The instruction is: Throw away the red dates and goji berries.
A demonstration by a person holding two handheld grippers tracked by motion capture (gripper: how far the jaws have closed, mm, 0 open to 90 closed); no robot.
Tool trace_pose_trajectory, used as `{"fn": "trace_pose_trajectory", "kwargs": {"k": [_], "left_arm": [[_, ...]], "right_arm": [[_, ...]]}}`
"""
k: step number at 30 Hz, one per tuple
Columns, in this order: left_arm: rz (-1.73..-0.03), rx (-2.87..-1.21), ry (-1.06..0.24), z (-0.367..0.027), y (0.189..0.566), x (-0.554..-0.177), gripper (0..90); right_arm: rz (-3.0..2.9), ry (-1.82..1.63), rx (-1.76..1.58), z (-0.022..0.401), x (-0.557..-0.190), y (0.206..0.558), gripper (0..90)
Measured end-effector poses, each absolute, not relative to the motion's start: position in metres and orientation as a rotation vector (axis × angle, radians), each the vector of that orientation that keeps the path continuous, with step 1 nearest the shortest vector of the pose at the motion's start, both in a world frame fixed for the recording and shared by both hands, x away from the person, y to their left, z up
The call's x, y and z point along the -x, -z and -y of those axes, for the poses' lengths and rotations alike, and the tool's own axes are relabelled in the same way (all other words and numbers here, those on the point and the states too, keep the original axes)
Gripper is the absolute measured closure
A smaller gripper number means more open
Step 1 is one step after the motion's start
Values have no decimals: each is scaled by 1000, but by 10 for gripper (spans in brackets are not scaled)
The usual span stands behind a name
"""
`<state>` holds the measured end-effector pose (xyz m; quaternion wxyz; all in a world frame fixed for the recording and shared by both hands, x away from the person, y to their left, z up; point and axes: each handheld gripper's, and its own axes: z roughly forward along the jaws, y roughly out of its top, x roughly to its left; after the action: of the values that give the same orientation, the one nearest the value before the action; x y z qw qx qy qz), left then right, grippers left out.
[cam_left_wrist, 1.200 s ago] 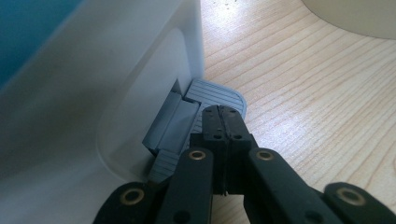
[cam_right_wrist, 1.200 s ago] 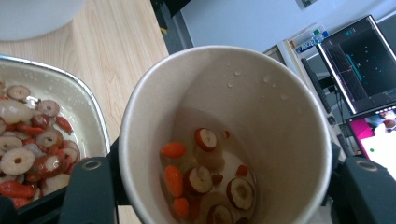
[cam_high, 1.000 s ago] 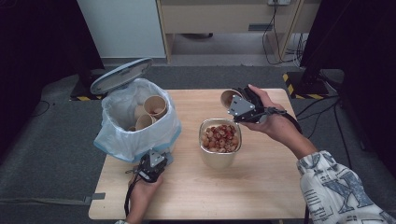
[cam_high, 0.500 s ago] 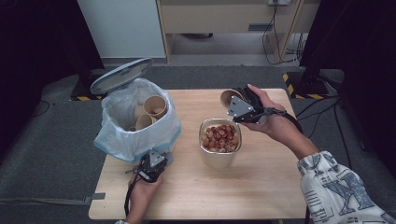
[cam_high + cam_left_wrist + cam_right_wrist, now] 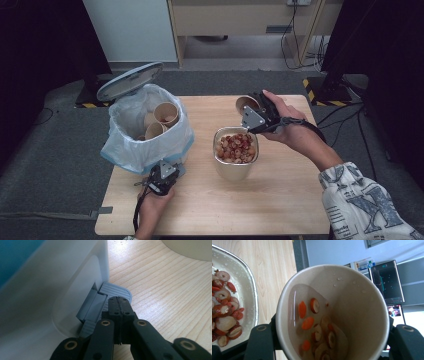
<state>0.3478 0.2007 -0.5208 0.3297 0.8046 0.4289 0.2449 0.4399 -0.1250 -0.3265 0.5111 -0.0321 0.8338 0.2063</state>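
1. High view: take the metal bowl (image 5: pixel 235 159) of red fruit slices as the landmark, standing mid-surface (image 5: pixel 280 200). The right claw (image 5: pixel 254 111) sits just behind the bowl's far rim, clenched around a paper cup (image 5: pixel 246 103) that is tipped with its mouth facing the bowl. The left claw (image 5: pixel 162 176) lies well to the bowl's left, at the foot of the lined bin (image 5: pixel 145 135), whose lid (image 5: pixel 129 80) stands up and which holds more paper cups.

2. Left gripper view: the left claw (image 5: pixel 119 305) is clenched on nothing, its tips resting on the bin's grey foot pedal (image 5: pixel 117 291). The bowl's pale side (image 5: pixel 190 248) shows at the upper right, apart from it.

3. Right gripper view: the right claw grasps the cup (image 5: pixel 362 315) by its sides. The cup lies tilted, its long axis slanting, with water and fruit slices (image 5: pixel 315 325) pooled against the lower wall. The bowl (image 5: pixel 249 287) lies just beside the cup's mouth, on the low side. Judging by this, the pour turns on the rim clearing the bowl's edge; the right hand is the nearer.
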Motion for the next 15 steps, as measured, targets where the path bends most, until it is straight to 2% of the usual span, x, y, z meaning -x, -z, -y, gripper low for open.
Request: {"fn": "trace_pose_trajectory", "kwargs": {"k": [15], "left_arm": [[-1121,-2104,-638,-201,521,-348,894]], "right_arm": [[-2003,-472,87,126,-440,326,348]]}}
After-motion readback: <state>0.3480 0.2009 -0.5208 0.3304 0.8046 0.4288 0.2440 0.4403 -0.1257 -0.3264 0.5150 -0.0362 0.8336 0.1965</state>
